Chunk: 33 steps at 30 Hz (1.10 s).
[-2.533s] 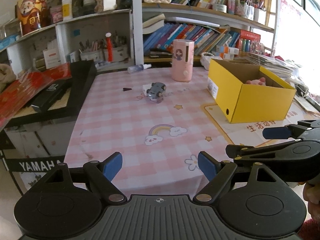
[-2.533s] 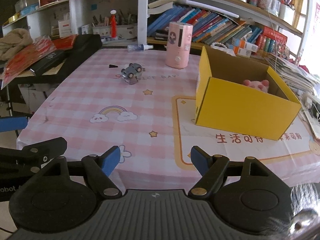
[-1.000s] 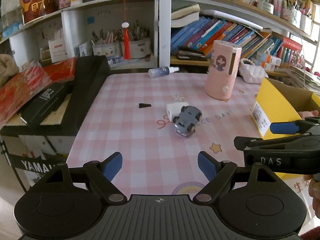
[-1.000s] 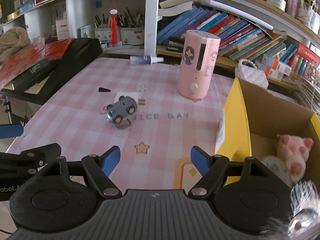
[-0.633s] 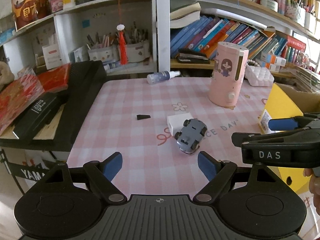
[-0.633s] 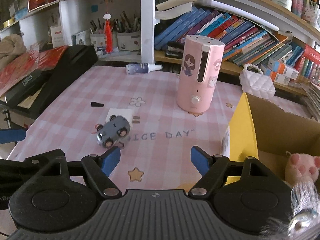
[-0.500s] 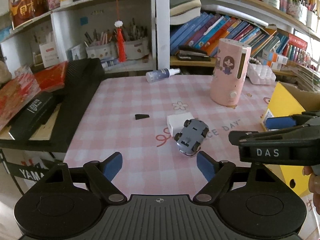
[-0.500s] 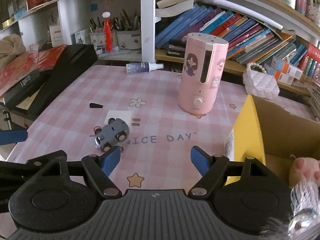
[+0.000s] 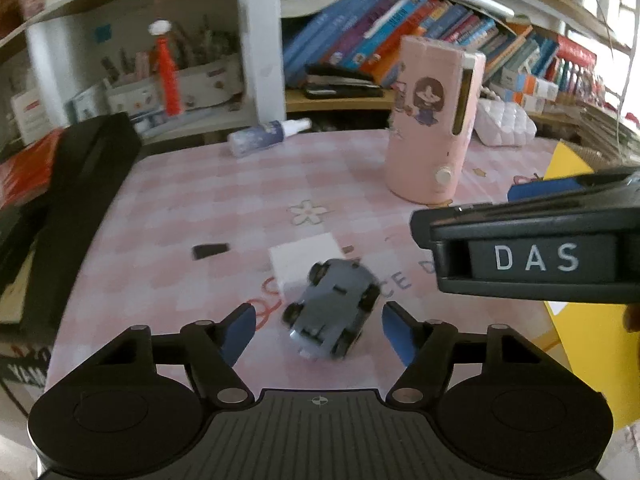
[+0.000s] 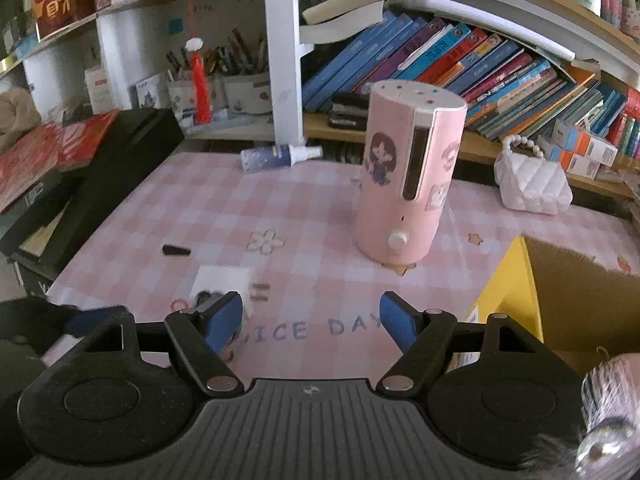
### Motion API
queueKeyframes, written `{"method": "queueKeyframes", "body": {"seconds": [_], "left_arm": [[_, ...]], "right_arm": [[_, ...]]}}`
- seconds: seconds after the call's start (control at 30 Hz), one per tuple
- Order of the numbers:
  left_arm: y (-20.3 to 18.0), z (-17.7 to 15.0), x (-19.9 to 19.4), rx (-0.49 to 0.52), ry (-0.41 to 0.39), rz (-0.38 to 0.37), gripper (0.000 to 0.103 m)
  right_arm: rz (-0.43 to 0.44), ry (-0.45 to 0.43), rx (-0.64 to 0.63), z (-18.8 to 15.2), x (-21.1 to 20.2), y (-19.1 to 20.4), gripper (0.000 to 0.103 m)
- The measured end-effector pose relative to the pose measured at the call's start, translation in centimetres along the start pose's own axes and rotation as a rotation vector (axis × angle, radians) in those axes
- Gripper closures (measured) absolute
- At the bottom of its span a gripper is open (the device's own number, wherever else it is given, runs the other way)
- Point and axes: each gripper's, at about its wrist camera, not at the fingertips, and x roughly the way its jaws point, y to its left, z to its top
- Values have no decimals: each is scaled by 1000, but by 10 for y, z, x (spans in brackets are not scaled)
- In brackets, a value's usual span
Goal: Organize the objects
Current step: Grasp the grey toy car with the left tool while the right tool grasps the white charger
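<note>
- The left tool (image 9: 319, 332) has come forward since half a second ago: the grey toy car (image 9: 333, 313), which then lay ahead of its blue pads, now sits between them, with the jaws spread wide and gripping nothing.
- Whether either pad touches the car I cannot tell; the picture is smeared by motion.
- The right tool (image 10: 311, 316) has advanced too. Its jaws stand wide apart and empty, and the pink cylinder (image 10: 408, 184) now looms larger, straight ahead of it.
- From the right wrist view the car is almost wholly hidden behind that tool's left pad; only a dark wheel shows there.
- The car lies tilted, near the middle of the counter (image 9: 208, 208), partly on a white square card (image 9: 306, 258).
- The right tool's black body, lettered "DAS", crosses the right side of the left wrist view and covers part of the yellow box (image 10: 508, 300).
- That box stands open towards the counter's right edge, plain cardboard brown inside.
- A small black wedge-shaped scrap (image 10: 175, 251) lies left of the card, and a spray bottle (image 10: 280, 157) lies on its side at the far edge.
- A white quilted bag (image 10: 532, 184) with a bead handle sits near the far right corner.
- The counter wears a pink checked cloth printed with flowers, stars and "NICE DAY".
- A black case (image 10: 104, 184) slopes along the left edge, under the bookshelves (image 10: 460, 60).
</note>
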Motion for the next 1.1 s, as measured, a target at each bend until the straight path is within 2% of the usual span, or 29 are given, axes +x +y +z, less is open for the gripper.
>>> {"method": "queueKeyframes", "body": {"seconds": [0.1,0.13,0.33,0.5,0.6,0.7,0.8,1.0,1.07,1.1], "left_arm": [[-7,3,14,42,13,11,42],[-9,3,18,58,19,10,48],[-5,-2,11,88,-4,16,51],[32,-20,-22,-59,-11,31,53],[53,-31,-38,-155,-1,58,61],[68,-40,-50,-237,5,79,61],[73,-48,-55,-256,14,103,62],[73,-49,-66,-281,-15,95,62],[74,-49,-71,-283,-24,90,62],[74,-48,-72,-281,-26,88,62]], "right_arm": [[2,3,11,4,4,-4,29],[3,5,13,5,6,-4,29],[29,21,19,9,14,-3,28],[79,45,15,12,26,6,26],[116,99,19,9,44,19,25],[136,159,35,6,67,32,22],[124,160,7,2,85,45,20],[91,156,-48,-3,107,58,22],[80,138,-72,-4,108,60,26],[74,130,-86,-4,108,61,35]]}}
